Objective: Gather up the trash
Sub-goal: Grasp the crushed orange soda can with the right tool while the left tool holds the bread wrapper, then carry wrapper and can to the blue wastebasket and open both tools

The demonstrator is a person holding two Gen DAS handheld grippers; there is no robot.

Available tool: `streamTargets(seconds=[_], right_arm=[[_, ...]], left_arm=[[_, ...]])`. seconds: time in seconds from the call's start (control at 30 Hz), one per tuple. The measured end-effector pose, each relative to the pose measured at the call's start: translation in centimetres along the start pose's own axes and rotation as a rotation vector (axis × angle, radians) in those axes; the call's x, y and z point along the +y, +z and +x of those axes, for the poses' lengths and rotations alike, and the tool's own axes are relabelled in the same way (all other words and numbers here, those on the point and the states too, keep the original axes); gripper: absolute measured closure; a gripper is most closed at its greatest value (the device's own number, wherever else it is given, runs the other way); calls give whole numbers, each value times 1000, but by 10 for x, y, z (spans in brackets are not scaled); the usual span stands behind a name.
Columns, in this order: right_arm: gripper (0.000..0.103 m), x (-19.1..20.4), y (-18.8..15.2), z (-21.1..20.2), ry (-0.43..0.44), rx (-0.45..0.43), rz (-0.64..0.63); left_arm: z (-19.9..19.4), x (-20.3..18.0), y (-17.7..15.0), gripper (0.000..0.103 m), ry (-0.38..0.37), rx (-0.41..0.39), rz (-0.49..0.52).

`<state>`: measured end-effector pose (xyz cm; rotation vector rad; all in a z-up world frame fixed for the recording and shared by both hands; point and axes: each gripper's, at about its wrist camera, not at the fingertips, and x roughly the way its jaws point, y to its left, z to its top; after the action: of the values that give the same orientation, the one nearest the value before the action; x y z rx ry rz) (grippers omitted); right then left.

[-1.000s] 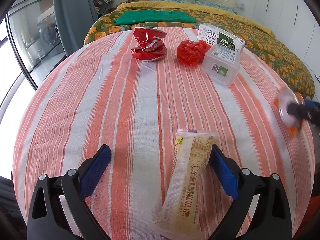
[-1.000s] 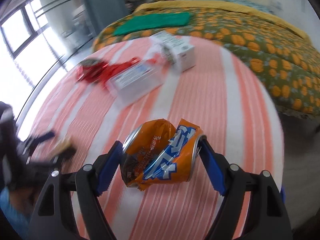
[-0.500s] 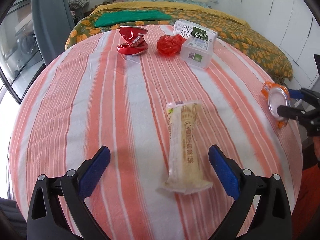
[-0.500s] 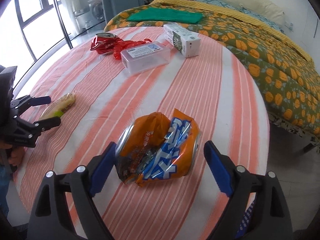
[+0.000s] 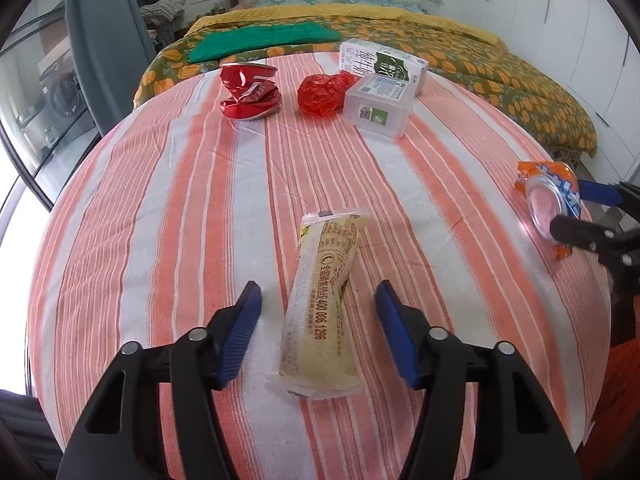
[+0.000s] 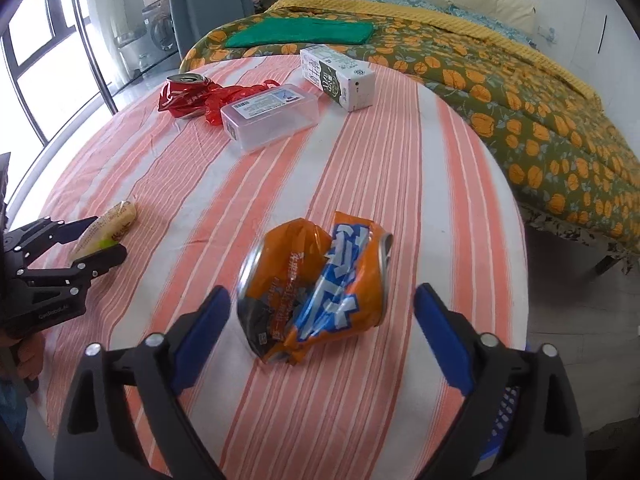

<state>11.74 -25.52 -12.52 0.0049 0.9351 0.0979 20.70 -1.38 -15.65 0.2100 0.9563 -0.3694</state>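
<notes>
Striped tablecloth (image 5: 200, 184) carries light litter: left gripper (image 5: 318, 312) spread astride a soft wrapper (image 5: 324, 300), right gripper (image 6: 322, 320) spread around a crushed can (image 6: 316, 284); likely squeeze mid-body gently.

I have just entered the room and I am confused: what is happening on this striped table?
A person is collecting trash with two handheld grippers. The left gripper is open around a yellowish snack wrapper, not yet closed on it. The right gripper is open around a crushed orange can. Both pieces lie on the striped tablecloth. A crushed red can, red plastic bag, clear plastic box and milk carton wait at the far side.
</notes>
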Motion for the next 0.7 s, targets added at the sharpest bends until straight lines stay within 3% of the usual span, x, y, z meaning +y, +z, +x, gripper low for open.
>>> streamTargets(seconds=[0.13,0.2,0.27,0.33,0.7], right_arm=[[8,18,1,5,-83,-16,-26],[8,19,1,6,-132,-28,-22],[10,14,1,4,-133,-33,2],[37,8,0,3,-134,-32,12],[39,-31,-3,-28,59,-75,106]], left_arm=[[-1,-1,2,74,-2,-1,-24],[-1,-1,3,81,-3,3,-32],[-2,0,2,83,-6,2,-41],[-3,1,0,84,-15,-5,-54],[-19,-31,4,85,-140,-27,-108]])
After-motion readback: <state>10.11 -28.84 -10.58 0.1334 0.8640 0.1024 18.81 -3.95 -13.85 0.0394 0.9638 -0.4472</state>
